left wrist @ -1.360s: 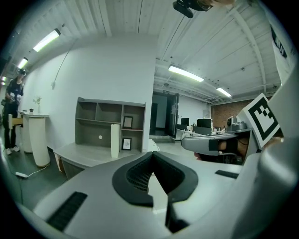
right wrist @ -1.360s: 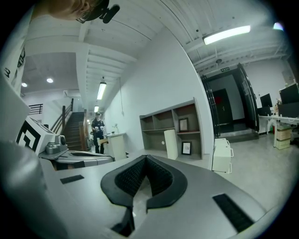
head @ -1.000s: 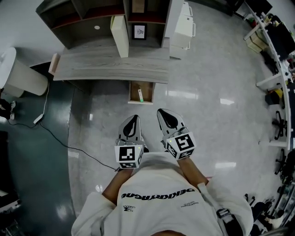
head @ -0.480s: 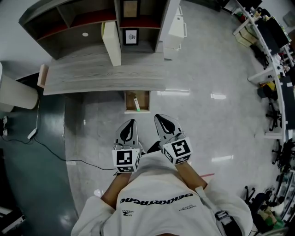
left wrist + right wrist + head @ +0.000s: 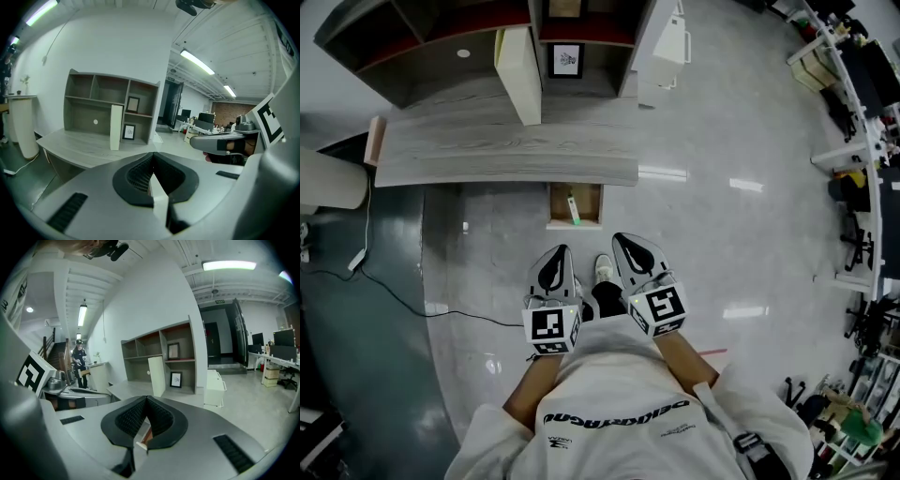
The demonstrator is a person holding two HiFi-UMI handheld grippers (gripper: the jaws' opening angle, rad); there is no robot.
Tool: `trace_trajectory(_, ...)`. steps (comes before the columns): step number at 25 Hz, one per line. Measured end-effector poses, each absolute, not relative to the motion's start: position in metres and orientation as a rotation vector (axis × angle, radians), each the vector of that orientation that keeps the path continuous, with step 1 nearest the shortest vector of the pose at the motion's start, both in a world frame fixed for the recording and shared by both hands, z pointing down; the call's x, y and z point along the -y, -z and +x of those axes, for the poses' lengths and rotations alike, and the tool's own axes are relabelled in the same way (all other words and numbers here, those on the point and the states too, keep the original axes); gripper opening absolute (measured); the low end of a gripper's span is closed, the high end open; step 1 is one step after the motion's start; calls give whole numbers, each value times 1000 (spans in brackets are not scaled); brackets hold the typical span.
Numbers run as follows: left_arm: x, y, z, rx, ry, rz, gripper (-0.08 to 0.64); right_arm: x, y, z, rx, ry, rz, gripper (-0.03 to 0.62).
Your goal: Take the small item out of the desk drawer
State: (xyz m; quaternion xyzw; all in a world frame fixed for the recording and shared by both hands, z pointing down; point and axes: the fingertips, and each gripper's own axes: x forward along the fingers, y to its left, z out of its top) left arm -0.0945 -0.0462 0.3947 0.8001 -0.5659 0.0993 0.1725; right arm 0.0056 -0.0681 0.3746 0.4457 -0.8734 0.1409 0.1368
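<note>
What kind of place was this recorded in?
Probably an open-plan office or lab: a grey desk with a shelf unit, a polished floor, and rows of workstations with monitors and chairs.

**Camera placement: one head-mounted, two gripper-mounted, all facing the desk (image 5: 506, 164).**

The head view looks steeply down from well back, covering the floor, the desk top and the shelf unit (image 5: 441, 47). The left gripper view rides on the left hand-held gripper (image 5: 152, 154), the right gripper view on the right hand-held gripper (image 5: 146, 398). Both look forward along their own jaws, roughly level. All three views share the desk and shelf unit, and each gripper view catches the other gripper at its inner edge.
</note>
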Motion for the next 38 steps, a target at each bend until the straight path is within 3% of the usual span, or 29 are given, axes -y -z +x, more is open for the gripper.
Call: trace_trajectory(38, 112, -598, -86, 1619, -435, 1933, 15, 118, -538, 12, 2404, -606, 1184, 32)
